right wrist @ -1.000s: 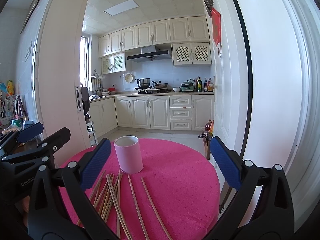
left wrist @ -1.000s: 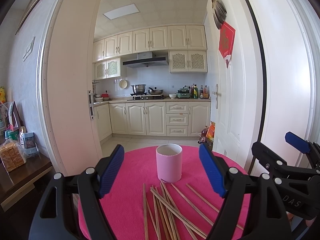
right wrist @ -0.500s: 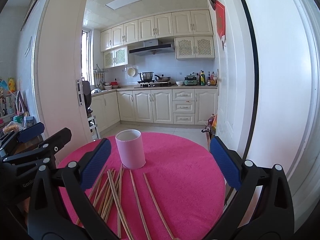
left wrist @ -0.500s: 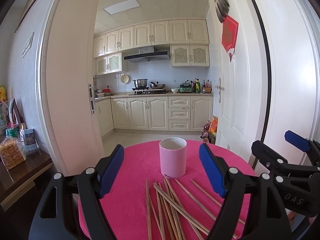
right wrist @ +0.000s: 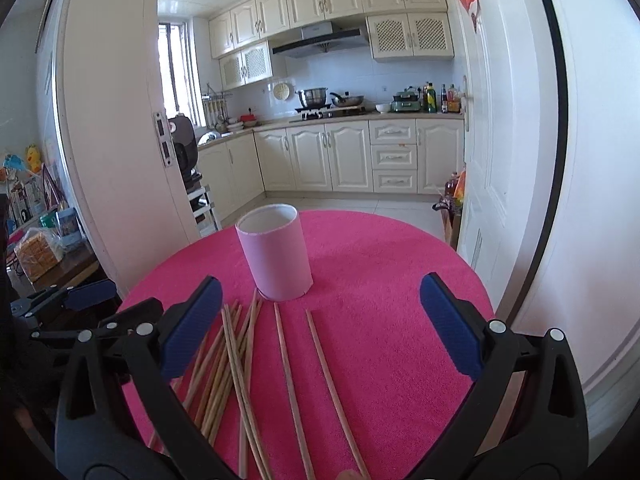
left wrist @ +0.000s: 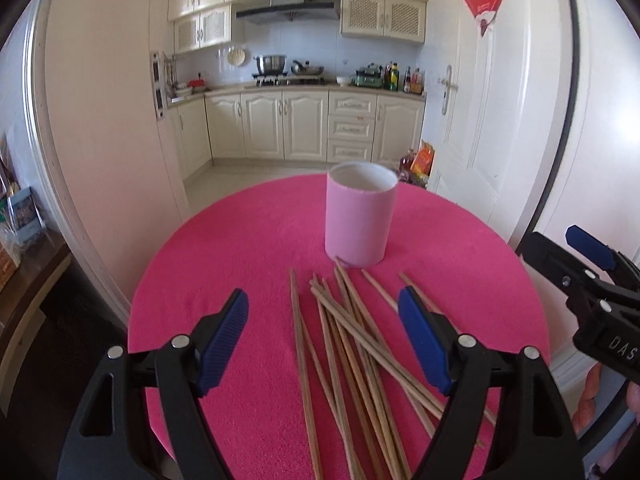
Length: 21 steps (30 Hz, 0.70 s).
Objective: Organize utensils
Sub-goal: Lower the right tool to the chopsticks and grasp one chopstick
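Observation:
A pink cylindrical cup (left wrist: pixel 360 216) stands upright and empty on a round table with a pink cloth (left wrist: pixel 248 248). Several wooden chopsticks (left wrist: pixel 344 344) lie scattered on the cloth just in front of the cup. My left gripper (left wrist: pixel 324 332) is open and empty, hovering above the chopsticks. My right gripper (right wrist: pixel 318 320) is open and empty, above the chopsticks (right wrist: pixel 240 352) and short of the cup (right wrist: pixel 276 252). Each gripper shows at the edge of the other's view: the right one (left wrist: pixel 588 264), the left one (right wrist: pixel 88 300).
A white door frame (left wrist: pixel 104 152) stands to the left and a white door (left wrist: pixel 480 120) to the right behind the table. A dark wooden side table (right wrist: pixel 60 264) with bread and clutter is at the left. The kitchen lies beyond.
Both grippers have tilted down and moved closer to the table. The cup and chopsticks now sit higher and larger in both views. Nothing on the table has moved.

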Tool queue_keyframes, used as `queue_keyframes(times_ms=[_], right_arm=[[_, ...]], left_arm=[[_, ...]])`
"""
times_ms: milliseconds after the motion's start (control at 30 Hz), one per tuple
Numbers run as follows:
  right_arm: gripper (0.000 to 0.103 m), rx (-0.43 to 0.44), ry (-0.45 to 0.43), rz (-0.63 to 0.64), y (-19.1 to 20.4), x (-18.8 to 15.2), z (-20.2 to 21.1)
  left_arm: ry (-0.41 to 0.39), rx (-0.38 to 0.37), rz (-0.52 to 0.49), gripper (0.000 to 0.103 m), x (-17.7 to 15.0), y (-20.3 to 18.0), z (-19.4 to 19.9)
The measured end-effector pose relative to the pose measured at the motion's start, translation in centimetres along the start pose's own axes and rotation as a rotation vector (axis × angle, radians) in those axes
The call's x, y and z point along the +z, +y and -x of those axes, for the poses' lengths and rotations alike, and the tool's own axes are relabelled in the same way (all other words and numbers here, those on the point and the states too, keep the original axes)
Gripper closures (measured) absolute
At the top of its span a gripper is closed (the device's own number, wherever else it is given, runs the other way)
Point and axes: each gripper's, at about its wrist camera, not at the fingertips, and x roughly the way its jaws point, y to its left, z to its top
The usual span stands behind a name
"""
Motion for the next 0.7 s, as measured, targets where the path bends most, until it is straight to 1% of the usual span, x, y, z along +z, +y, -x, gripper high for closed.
queue_keyframes(times_ms=[67, 167, 267, 333, 400, 433, 500, 533, 633, 700], right_arm=[[0.006, -0.029, 0.068, 0.042, 0.0, -0.2, -1.7], [0.006, -0.071, 0.143, 0.093, 0.3, -1.0, -3.8], [0.006, -0.102, 0.187, 0.132, 0.4, -1.6, -5.2], [0.006, -0.096, 0.213, 0.146, 0.3, -1.9, -6.0], [0.006, -0.096, 0.253, 0.157, 0.1, -2.1, -7.0], [0.006, -0.093, 0.272, 0.163, 0.1, -1.9, -7.5], [0.006, -0.091, 0.319, 0.175, 0.0, -2.0, -8.4], [0.006, -0.081, 0.338, 0.18, -0.2, -2.1, -8.8], [0.009, -0.054, 0.402, 0.196, -0.2, -2.3, -9.9], [0.011, -0.043, 0.44, 0.216, -0.2, -2.3, -10.4]], left_arm=[[0.093, -0.012, 0.031, 0.027, -0.2, 1.3, -2.0], [0.203, 0.001, 0.053, 0.027, -1.1, 2.9, -4.6], [0.253, -0.01, 0.077, 0.028, -2.2, 3.9, -6.1], [0.274, -0.003, 0.08, 0.028, -2.9, 4.3, -6.8], [0.307, 0.003, 0.074, 0.04, -3.2, 4.3, -7.4], [0.327, -0.001, 0.082, 0.05, -3.3, 4.5, -7.8], [0.36, -0.004, 0.094, 0.058, -3.5, 4.7, -8.5], [0.372, 0.001, 0.097, 0.065, -3.7, 4.8, -8.8], [0.375, -0.014, 0.101, 0.065, -3.6, 5.0, -9.1], [0.376, -0.011, 0.091, 0.065, -3.4, 4.8, -9.2]])
